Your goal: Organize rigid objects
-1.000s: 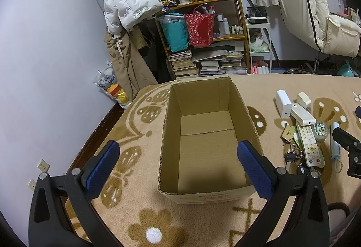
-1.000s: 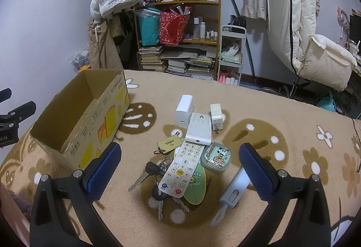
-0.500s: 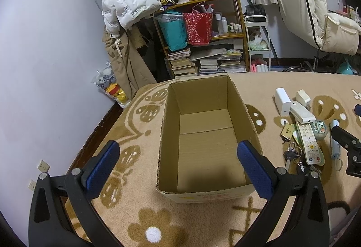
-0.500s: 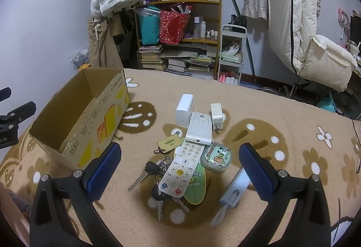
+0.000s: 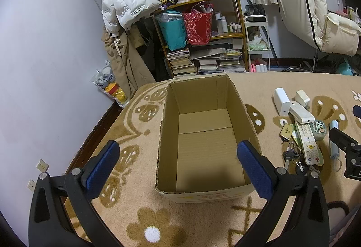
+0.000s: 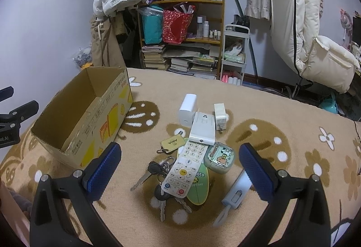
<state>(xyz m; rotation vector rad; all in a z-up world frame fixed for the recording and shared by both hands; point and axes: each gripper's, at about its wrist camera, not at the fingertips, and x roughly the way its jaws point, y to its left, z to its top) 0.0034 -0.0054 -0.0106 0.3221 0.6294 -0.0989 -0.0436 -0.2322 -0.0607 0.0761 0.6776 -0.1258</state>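
An open, empty cardboard box (image 5: 171, 134) (image 6: 90, 116) stands on the beige patterned rug. My left gripper (image 5: 178, 163) is open and empty, hovering over the box's near end. Right of the box lies a cluster: a white remote (image 6: 186, 170), keys (image 6: 158, 170), a yellow key tag (image 6: 173, 142), a white flat device (image 6: 202, 128), a white power bank (image 6: 187, 107), a white charger plug (image 6: 220, 116), a cartoon earbud case (image 6: 220, 157), a green card (image 6: 198, 188) and a pale blue tool (image 6: 237, 191). My right gripper (image 6: 180, 168) is open and empty above the cluster.
A wooden shelf (image 6: 180, 39) with books, bags and bottles stands at the back by the wall. A white cart (image 6: 234, 55) stands beside it. A cream chair (image 6: 315, 43) is at the back right. Coats (image 5: 121, 12) hang at the left.
Both grippers have stayed open with almost no movement. The left view has drifted slightly, so the box sits a touch further left in it.
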